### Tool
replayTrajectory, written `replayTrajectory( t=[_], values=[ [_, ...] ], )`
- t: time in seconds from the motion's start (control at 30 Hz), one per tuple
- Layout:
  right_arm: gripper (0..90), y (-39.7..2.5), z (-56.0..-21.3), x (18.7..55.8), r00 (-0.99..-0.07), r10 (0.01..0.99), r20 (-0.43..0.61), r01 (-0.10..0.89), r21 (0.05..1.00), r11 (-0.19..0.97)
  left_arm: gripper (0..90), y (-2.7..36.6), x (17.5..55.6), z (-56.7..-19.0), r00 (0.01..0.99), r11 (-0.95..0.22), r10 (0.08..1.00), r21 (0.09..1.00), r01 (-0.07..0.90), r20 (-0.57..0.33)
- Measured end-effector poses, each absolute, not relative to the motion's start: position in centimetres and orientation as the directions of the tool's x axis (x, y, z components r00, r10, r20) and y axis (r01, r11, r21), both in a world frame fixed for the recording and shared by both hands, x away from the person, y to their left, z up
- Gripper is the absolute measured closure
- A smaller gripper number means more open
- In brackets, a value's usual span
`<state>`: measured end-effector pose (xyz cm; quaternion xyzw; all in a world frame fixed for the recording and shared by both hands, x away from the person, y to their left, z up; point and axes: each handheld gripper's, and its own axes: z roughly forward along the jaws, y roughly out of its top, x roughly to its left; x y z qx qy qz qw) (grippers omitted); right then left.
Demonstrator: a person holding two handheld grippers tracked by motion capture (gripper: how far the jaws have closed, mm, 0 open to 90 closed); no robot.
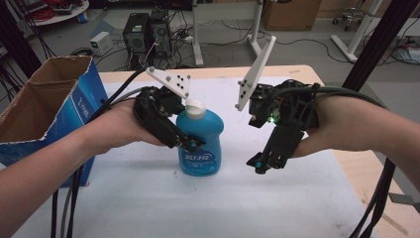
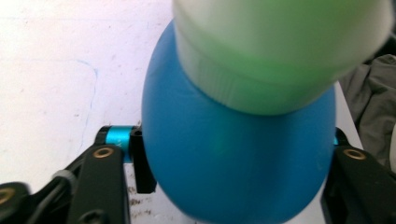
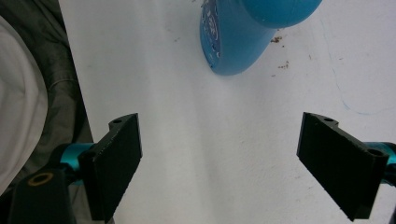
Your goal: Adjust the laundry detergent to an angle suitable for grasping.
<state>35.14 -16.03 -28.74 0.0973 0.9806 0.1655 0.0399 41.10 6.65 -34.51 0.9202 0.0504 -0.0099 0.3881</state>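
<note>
The work surface is a wooden table covered by a white sheet [image 1: 148, 198], set in a workshop with computer towers and cables on the floor behind it. An open cardboard box with a blue printed side [image 1: 47, 106] stands at the left edge of the table.

A blue plastic bottle with a white cap [image 1: 200, 142] stands upright on the sheet near the table's centre, label facing the camera. The left gripper [image 1: 190, 144] comes in from the left and is clamped on the bottle's body below the shoulder. In the left gripper view the bottle [image 2: 238, 158] sits between the two black jaws – one presses the left flank, the other the right – with the cap close to the lens and blurred.

The right gripper [image 1: 259, 163] hangs over the sheet to the right of the bottle, near it but apart, pointing down and to the left. Its jaws stand wide apart with nothing between them – in the right gripper view [image 3: 219, 158] the bottle's base [image 3: 233, 42] lies ahead of the jaws, clear of both.
</note>
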Motion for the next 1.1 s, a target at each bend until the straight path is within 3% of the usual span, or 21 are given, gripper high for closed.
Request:
replayTrajectory(
  t=[0.1,0.17,0.37,0.9,1.1],
  values=[
    [13.2,-16.0,-28.7,35.2,-0.98,0.196,-0.043,0.171,0.335,0.927,28.2,7.5,41.0,-33.8,0.991,-0.72,0.125,0.683,0.125,-0.049],
    [13.2,-15.9,-28.7,35.2,-0.979,0.198,-0.042,0.173,0.334,0.927,21.8,7.7,40.8,-33.5,0.986,-0.718,0.155,0.679,0.155,-0.062],
    [13.2,-15.7,-28.6,35.5,-0.981,0.189,-0.04,0.165,0.334,0.928,19.1,9.7,39.9,-31.3,0.973,-0.76,0.23,0.621,0.19,-0.015],
    [13.2,-16.0,-28.0,36.3,-0.98,0.195,-0.035,0.171,0.353,0.92,19.1,13.7,40.1,-25.5,0.925,-0.866,0.36,0.41,0.284,0.12],
    [13.2,-16.1,-27.8,36.9,-0.978,0.206,-0.035,0.18,0.361,0.915,19.1,14.6,40.4,-23.7,0.898,-0.862,0.41,0.39,0.324,0.159]
  ],
)
